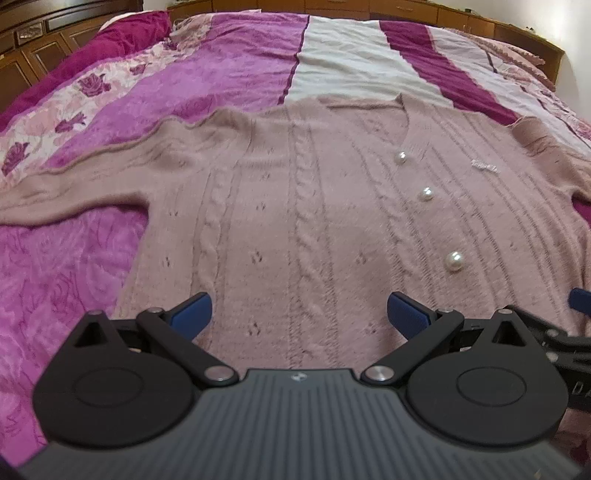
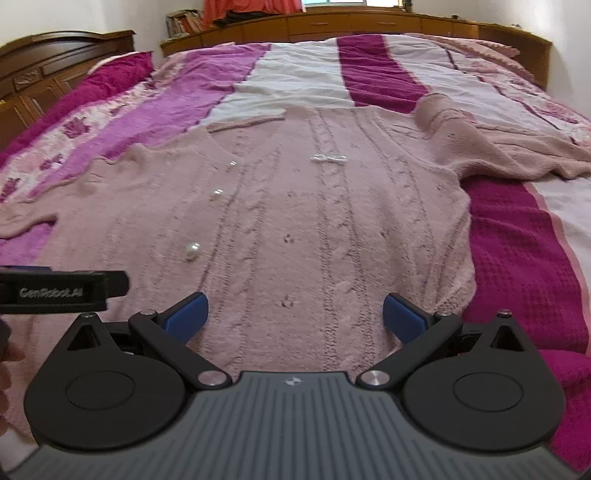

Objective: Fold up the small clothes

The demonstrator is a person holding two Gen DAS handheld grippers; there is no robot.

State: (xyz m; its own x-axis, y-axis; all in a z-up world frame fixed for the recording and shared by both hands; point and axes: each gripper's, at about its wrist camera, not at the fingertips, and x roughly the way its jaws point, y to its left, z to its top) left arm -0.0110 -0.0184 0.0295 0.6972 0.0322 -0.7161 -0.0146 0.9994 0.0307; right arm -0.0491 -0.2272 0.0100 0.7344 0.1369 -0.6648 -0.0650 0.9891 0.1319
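Left claw (image 1: pixel 299 314) and right claw (image 2: pixel 295 314), each with blue fingers spread wide apart and gripping nothing, hover side by side above the lower hem of a pink cable-knit cardigan (image 1: pixel 314 206). Cardigan lies flat, front up, on the bed (image 1: pixel 229 66), over a magenta, pink and white striped bedspread (image 2: pixel 373 74). Pearl buttons (image 1: pixel 454 261) run down its closed front. One sleeve (image 1: pixel 74 184) extends straight sideways; the opposite sleeve (image 2: pixel 517 151) lies crumpled. Wooden headboard (image 2: pixel 369 22) closes the far end.
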